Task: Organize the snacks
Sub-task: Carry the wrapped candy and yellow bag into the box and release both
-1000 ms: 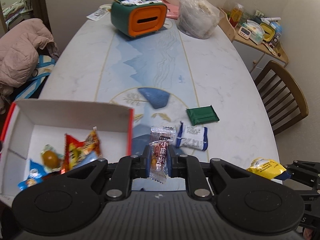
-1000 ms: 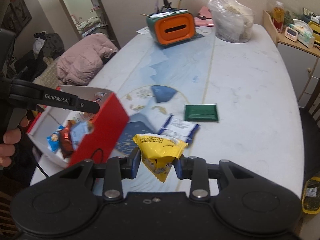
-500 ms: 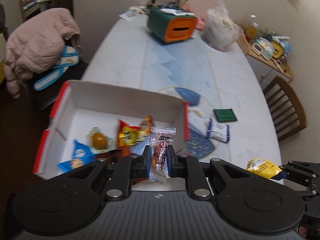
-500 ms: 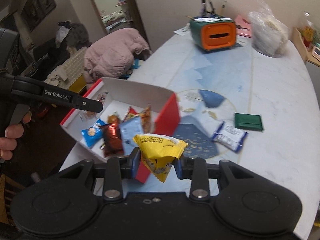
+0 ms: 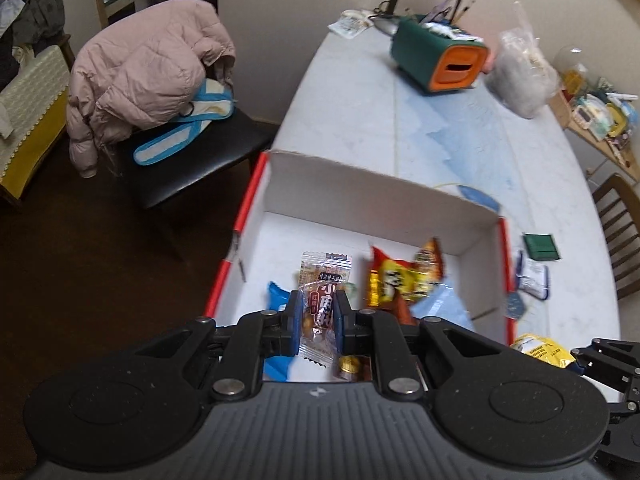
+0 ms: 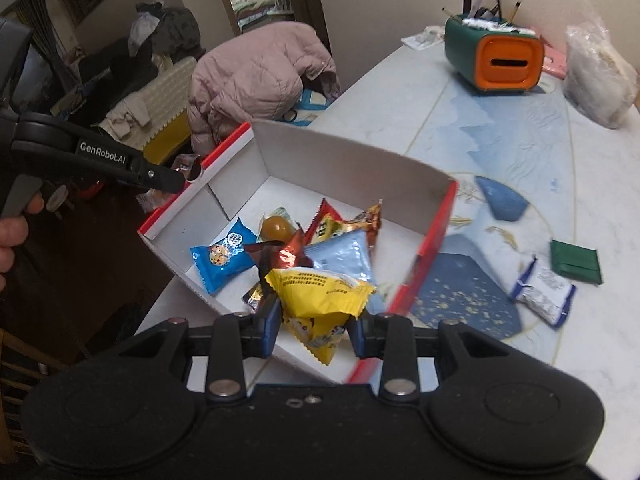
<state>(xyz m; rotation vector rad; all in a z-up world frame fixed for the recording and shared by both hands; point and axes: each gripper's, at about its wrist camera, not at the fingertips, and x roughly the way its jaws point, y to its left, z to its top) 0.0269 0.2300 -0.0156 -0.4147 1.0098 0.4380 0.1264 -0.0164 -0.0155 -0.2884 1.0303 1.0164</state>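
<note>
A white box with red edges [image 5: 360,188] [image 6: 344,160] sits at the table's left edge and holds several wrapped snacks. My left gripper [image 5: 317,316] is shut on a clear-and-red candy packet [image 5: 322,300] above the box's near left part. My right gripper [image 6: 314,322] is shut on a yellow snack packet [image 6: 320,300], held over the box's near edge; that packet also shows in the left wrist view [image 5: 540,350]. A green packet [image 6: 576,262] [image 5: 541,246] and a white-and-blue packet [image 6: 544,294] [image 5: 532,276] lie on the table to the right of the box.
An orange-and-green organiser [image 6: 500,56] and a clear plastic bag [image 6: 600,76] stand at the table's far end under a lamp. A chair with a pink jacket [image 5: 144,80] stands left of the table. A wooden chair [image 5: 618,232] is at the right.
Both grippers moved left with their packets, from over the table to above the box. The box now fills the middle of both views.
</note>
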